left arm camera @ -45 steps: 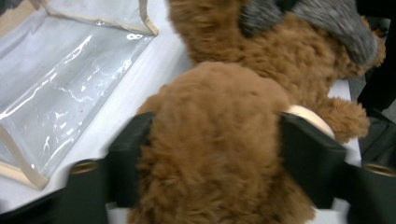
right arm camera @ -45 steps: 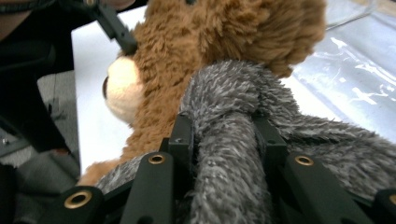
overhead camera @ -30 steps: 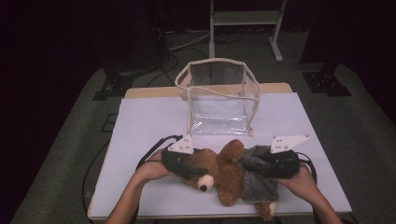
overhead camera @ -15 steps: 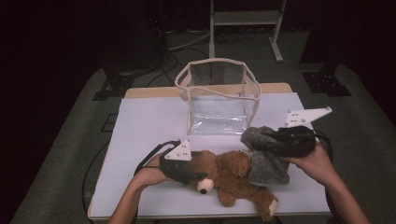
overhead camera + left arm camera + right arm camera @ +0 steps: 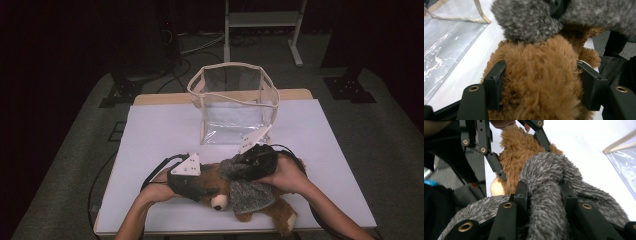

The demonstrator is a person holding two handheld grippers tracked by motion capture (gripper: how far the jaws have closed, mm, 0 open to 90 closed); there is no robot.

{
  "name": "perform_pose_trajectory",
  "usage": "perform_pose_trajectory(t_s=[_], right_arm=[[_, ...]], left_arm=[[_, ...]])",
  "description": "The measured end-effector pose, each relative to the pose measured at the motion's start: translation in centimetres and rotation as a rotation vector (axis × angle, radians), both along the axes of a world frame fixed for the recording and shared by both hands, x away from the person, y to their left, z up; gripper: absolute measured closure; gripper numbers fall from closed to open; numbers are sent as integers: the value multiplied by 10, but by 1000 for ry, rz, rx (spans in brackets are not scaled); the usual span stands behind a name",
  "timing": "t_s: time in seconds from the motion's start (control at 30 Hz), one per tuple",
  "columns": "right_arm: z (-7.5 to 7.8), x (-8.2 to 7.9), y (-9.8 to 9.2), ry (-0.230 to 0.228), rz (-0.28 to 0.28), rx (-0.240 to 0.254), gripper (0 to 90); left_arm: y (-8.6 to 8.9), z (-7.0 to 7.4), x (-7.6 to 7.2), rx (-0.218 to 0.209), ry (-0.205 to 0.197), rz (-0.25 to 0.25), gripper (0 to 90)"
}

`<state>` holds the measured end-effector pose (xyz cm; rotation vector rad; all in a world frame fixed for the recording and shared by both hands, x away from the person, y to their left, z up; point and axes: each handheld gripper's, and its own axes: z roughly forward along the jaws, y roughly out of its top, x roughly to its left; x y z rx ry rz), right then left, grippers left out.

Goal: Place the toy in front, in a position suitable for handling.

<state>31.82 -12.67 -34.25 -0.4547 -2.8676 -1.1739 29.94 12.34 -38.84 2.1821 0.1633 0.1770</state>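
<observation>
Looking at the high view: brown teddy bear [image 5: 220,187] lies on its side on the white worktop [image 5: 150,135], near the person's edge. Left tongs [image 5: 202,184] are on the bear's upper body. Right tongs [image 5: 235,167] carry a grey fuzzy garment [image 5: 250,195], which drapes over the bear's middle. Clear bag [image 5: 232,102] with beige trim stands open behind them, apart from the bear.

Left gripper view: jaws sit either side of the bear [image 5: 539,82], pads pressed into the brown fur, so left tongs [image 5: 541,85] are pinching the bear and pinning it in place. Grey garment [image 5: 526,20] bunches just beyond the bear's top. Bag wall [image 5: 446,42] is off to the left.

Right gripper view: right tongs [image 5: 544,192] are clamped on a narrow fold of the grey garment [image 5: 544,207], jaws nearly together with the fabric between. Bear [image 5: 516,157] lies beyond, with the left tongs [image 5: 521,150] around it.

Step in hand, as I read it: dressing the bear, or else pulling the garment off it — can't tell which.

Next move: keep the left grip firm as an anchor and work the grey fabric along the body with the right. Fur drags, so go slow; a short pinch may slip off the fold.
</observation>
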Motion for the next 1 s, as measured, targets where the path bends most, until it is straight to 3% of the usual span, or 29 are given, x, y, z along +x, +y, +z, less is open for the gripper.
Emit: perform_pose_trajectory(t_s=[0.17, 0.23, 0.3, 0.4, 0.5, 0.7, 0.8, 0.87, 1.0], right_arm=[[-4, -6, -20, 8, -40, 51, 658], [-7, -7, -34, 15, -73, 72, 659], [-9, -5, -40, 25, -86, 88, 659], [-10, -1, -43, 43, -94, 104, 658], [-2, 4, -33, 27, -94, 96, 654], [11, 7, 4, -13, -25, 101, 656], [11, 6, 20, -14, 13, 107, 656], [8, 4, 31, -21, 23, 83, 656], [-1, 6, 26, -20, 17, 65, 657]], left_arm=[[2, 3, 1, -7, 10, 15, 270], [8, 3, 5, -15, 36, 46, 208], [12, 1, 7, -43, 51, 40, 258], [13, -1, 8, -52, 60, 43, 357], [14, -6, 12, -90, 85, 54, 404], [12, -4, 10, -81, 57, 41, 420], [12, -4, 8, -76, 52, 38, 418], [13, -5, 8, -77, 54, 44, 416], [14, -7, 8, -78, 59, 45, 406]])
